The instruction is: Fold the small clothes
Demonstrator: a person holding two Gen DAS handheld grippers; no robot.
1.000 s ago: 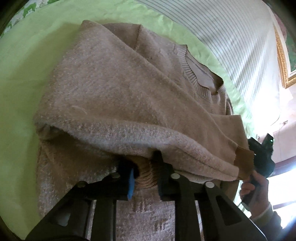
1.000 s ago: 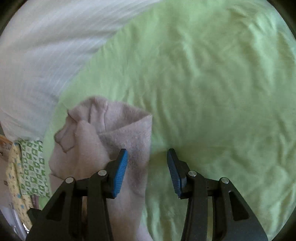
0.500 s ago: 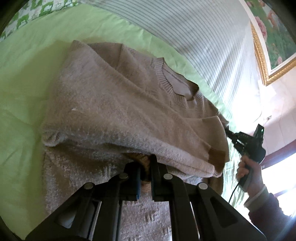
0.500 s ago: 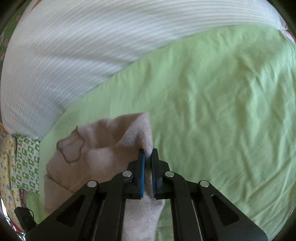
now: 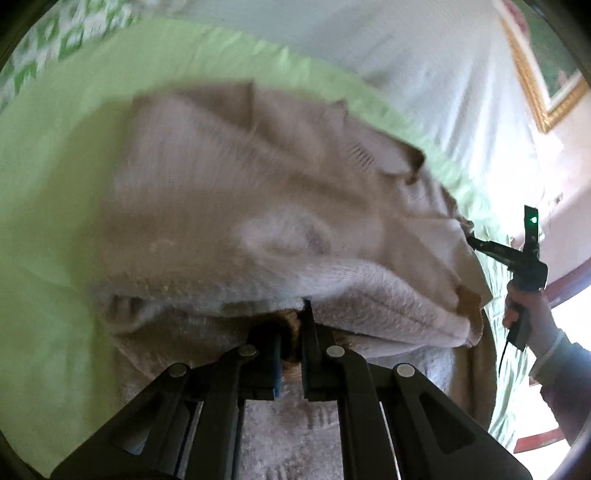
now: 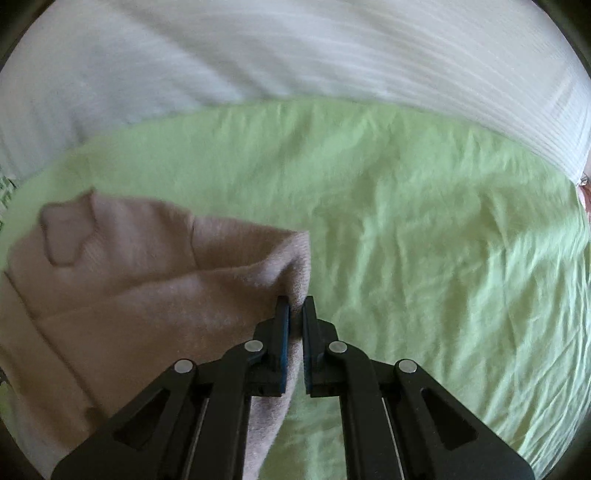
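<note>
A small beige knit sweater [image 5: 258,192] lies partly folded on a green sheet [image 5: 55,184]. My left gripper [image 5: 291,325] is shut on the sweater's ribbed edge under the folded-over layer. My right gripper [image 6: 296,310] is shut on the sweater's [image 6: 147,288] right edge and lifts it; it also shows in the left wrist view [image 5: 480,245], held by a hand at the sweater's far side. The neckline [image 6: 64,236] shows at the left of the right wrist view.
A white striped cover [image 6: 295,55] lies behind the green sheet [image 6: 443,240]. A patterned green and white cloth [image 5: 74,33] sits at the far left. A gold picture frame [image 5: 546,92] hangs on the wall at the right.
Both grippers closed on the sweater's edges and now lift it and carry it toward the striped cover. The fabric bunches and the views blur with motion.
</note>
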